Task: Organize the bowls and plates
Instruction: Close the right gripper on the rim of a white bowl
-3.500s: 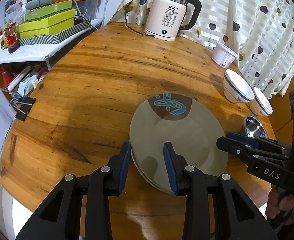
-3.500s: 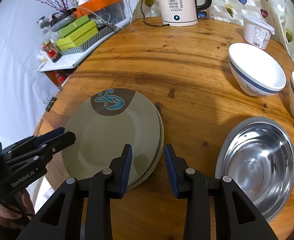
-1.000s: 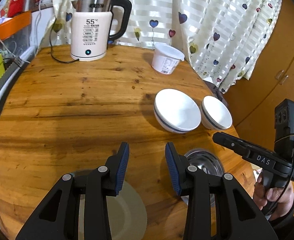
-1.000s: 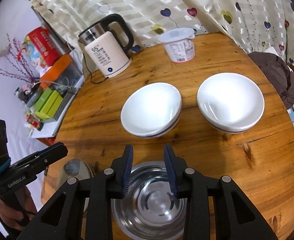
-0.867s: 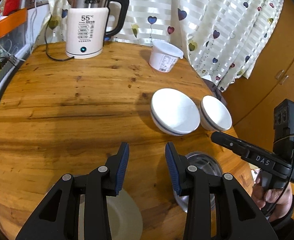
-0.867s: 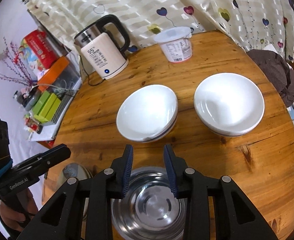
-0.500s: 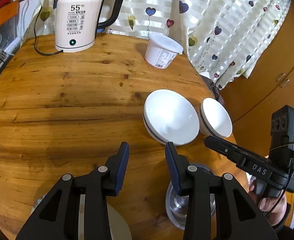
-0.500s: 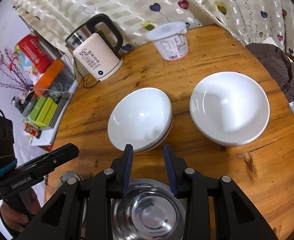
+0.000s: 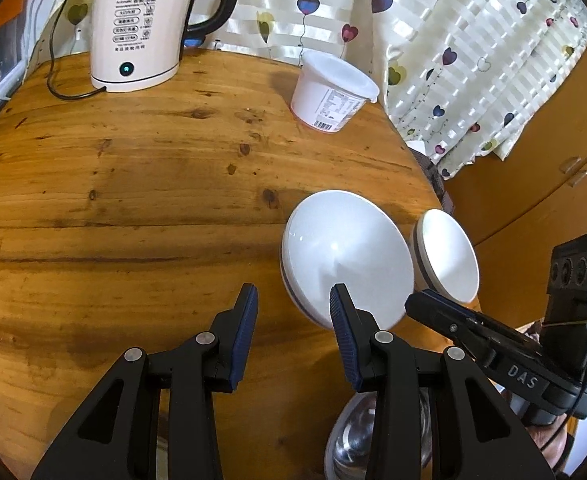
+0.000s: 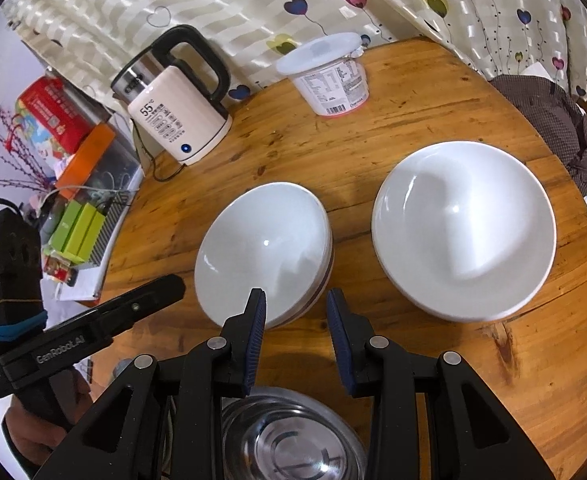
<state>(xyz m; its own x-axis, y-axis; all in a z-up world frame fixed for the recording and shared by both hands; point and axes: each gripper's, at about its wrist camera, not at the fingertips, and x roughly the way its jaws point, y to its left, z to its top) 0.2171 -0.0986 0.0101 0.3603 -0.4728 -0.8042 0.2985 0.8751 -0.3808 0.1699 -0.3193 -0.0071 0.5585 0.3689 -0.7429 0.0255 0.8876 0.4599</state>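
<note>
Now near white bowl (image 10: 265, 248) just ahead of both grippers' fingers (image 10: 255, 320), fingers parted, grasping nothing.

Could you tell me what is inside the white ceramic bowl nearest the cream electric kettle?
The white ceramic bowl looks empty: only glossy white interior with light reflections. The right tongs cover a small part of its near rim; whether another bowl is nested beneath cannot be told.

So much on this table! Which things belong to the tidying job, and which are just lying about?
Job: two white ceramic bowls with blue bands; shiny round steel bowl.
Lying about: cream electric kettle; white lidded plastic tub.
</note>
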